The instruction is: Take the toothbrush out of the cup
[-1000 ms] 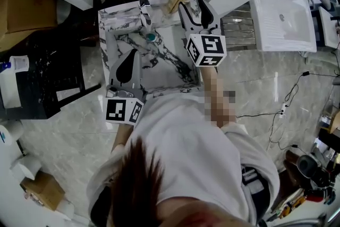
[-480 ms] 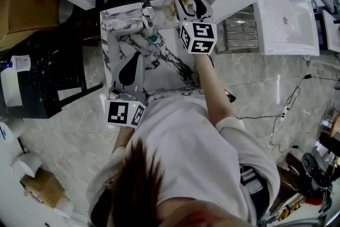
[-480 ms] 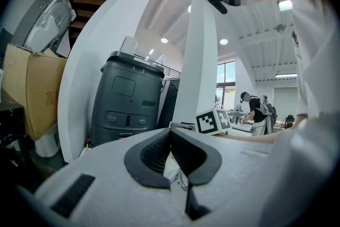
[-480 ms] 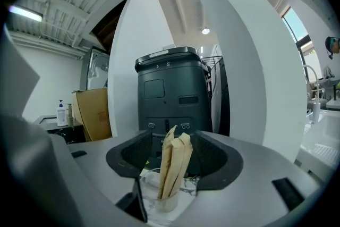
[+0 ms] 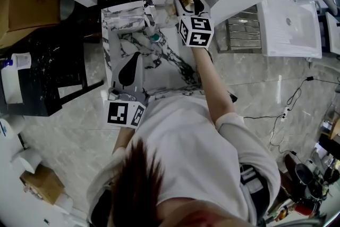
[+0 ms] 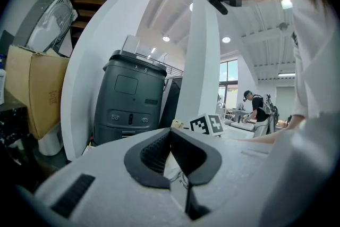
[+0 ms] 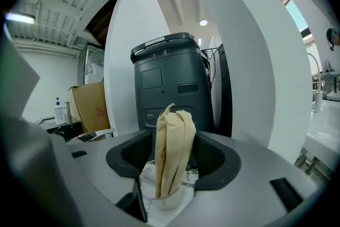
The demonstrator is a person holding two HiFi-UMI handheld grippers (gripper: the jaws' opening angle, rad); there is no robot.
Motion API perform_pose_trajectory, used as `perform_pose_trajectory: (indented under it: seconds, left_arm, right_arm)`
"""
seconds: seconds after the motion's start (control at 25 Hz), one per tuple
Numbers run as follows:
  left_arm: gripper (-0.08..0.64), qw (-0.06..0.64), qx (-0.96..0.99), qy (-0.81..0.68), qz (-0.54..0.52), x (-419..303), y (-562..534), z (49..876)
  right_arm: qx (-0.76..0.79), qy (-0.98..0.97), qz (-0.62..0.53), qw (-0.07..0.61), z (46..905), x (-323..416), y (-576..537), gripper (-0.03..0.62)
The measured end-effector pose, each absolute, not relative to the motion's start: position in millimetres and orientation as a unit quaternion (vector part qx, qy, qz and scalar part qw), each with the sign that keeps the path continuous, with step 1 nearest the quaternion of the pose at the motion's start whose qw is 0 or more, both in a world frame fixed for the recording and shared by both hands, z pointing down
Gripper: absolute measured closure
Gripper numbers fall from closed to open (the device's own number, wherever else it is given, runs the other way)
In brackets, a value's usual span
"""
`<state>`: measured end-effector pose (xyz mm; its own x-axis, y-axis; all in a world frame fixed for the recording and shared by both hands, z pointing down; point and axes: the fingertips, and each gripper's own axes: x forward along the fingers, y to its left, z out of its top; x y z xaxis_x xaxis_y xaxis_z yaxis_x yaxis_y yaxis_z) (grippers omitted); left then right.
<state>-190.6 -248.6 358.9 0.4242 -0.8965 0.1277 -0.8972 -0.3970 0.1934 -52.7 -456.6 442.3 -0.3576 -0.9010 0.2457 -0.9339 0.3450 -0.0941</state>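
toothbrush (image 7: pixel 172 146) in cup (image 7: pixel 159 200), cup on table (image 5: pixel 171 74)

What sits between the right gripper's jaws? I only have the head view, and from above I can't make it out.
Observer: The right gripper view shows a tan paper-wrapped toothbrush standing between the jaws of the right gripper, which are apart on either side of it.
Operator: Is it in the cup?
Observer: Yes, its lower end sits in the clear plastic cup.
Operator: And the left gripper?
Observer: The left gripper has its jaws meeting at the tips, with nothing between them.
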Motion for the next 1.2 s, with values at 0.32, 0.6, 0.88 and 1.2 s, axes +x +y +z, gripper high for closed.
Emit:
perform_pose_trajectory:
  seconds: [0.32, 0.6, 0.88, 1.2]
  left_arm:
    - [0.549, 0.119, 0.836, -0.535, 0.002, -191.1, -251.0, 359.3]
    - [0.549, 0.124, 0.837, -0.533, 0.000, -189.9, -250.8, 359.5]
    - [0.549, 0.126, 0.836, -0.534, -0.001, -191.0, -250.6, 360.0]
    - [0.549, 0.126, 0.834, -0.537, -0.001, -193.6, -249.9, 361.4]
  right_arm:
    - [0.563, -0.814, 0.120, 0.071, 449.1, -54.4, -460.3, 0.380]
    - [0.559, -0.817, 0.120, 0.070, 449.1, -55.5, -462.6, 0.400]
    - [0.538, -0.832, 0.110, 0.077, 446.0, -63.3, -460.2, 0.497]
    - [0.521, -0.844, 0.111, 0.067, 445.3, -72.0, -456.1, 0.531]
